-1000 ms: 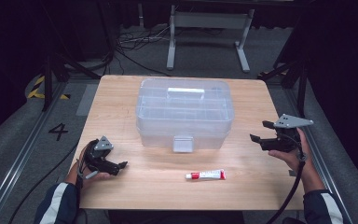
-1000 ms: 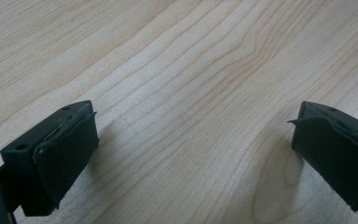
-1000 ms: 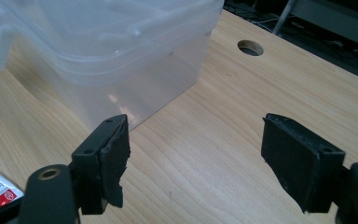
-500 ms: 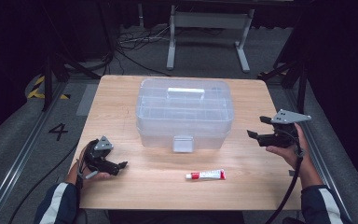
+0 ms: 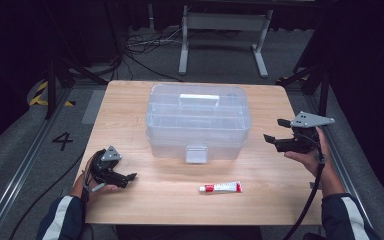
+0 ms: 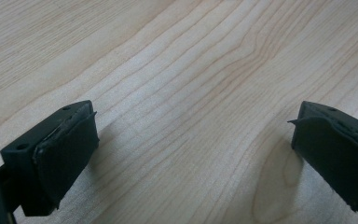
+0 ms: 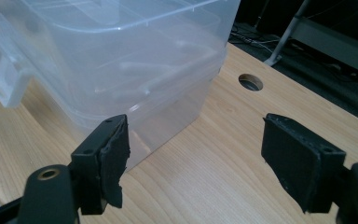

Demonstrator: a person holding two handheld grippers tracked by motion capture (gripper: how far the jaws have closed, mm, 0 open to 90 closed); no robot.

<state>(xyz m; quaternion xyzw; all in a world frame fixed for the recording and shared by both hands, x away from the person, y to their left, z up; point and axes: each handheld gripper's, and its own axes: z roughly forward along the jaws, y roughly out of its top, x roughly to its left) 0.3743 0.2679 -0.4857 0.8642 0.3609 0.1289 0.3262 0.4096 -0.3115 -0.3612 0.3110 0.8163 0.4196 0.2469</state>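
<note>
Clear plastic box (image 5: 197, 122) closed on table (image 5: 130, 100), right gripper (image 5: 276, 132) wide beside it, left gripper (image 5: 130, 177) wide, empty.

dark room, grey carpet floor (image 5: 40, 165)

Both tools (image 5: 130, 176) (image 5: 276, 131) wide open

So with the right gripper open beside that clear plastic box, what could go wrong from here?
The right gripper approaches the clear plastic storage box at a corner, so its smooth wall may slip from the jaws. The front latch looks shut, so lifting the lid could drag the box. The small red-and-white tube lies just in front, so a sliding box could push it.
</note>
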